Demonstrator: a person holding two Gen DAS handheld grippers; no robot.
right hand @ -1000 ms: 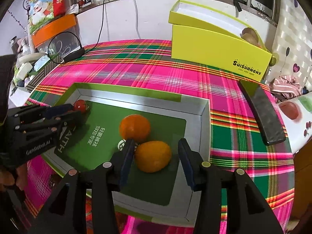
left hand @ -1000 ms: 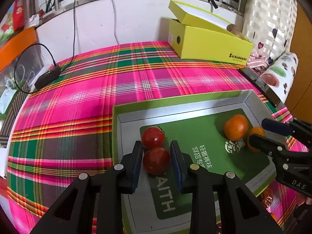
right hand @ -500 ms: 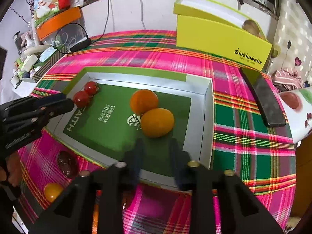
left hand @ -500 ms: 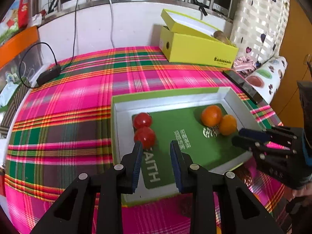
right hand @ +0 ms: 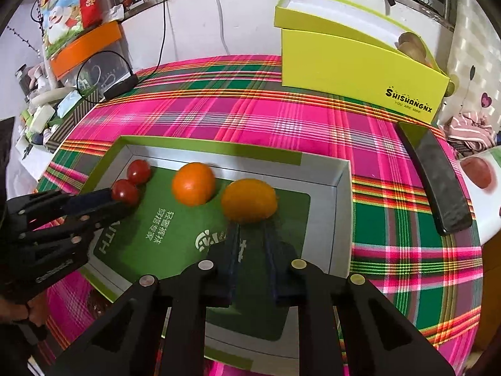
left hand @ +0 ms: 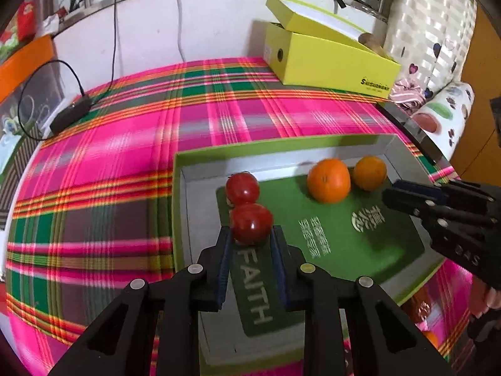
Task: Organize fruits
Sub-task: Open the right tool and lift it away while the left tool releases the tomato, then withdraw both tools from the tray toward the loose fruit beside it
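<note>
A green-rimmed tray (left hand: 281, 147) (right hand: 203, 147) lies on the plaid cloth. In it are two red tomatoes, far (left hand: 242, 188) (right hand: 139, 170) and near (left hand: 250, 224) (right hand: 125, 191), and two oranges (left hand: 328, 180) (left hand: 370, 172). My left gripper (left hand: 251, 230) (right hand: 116, 199) has its jaws closing, and the pads touch both sides of the near tomato. The right gripper (right hand: 252, 228) (left hand: 391, 192) is shut with nothing between its fingers. Its tips sit just short of the nearer orange (right hand: 249, 200), with the other orange (right hand: 194, 183) to the left.
A yellow shoebox (left hand: 332, 62) (right hand: 353, 62) stands at the back of the table. A flat black slab (right hand: 435, 181) lies right of the tray. A black adapter with its cable (left hand: 70, 114) rests at the far left. More fruit (left hand: 419, 305) lies on the cloth beside the tray's near edge.
Both grippers pulled back from the tray, then came forward again. The right let go of the orange and shut. The left left the near tomato and is around it again.
</note>
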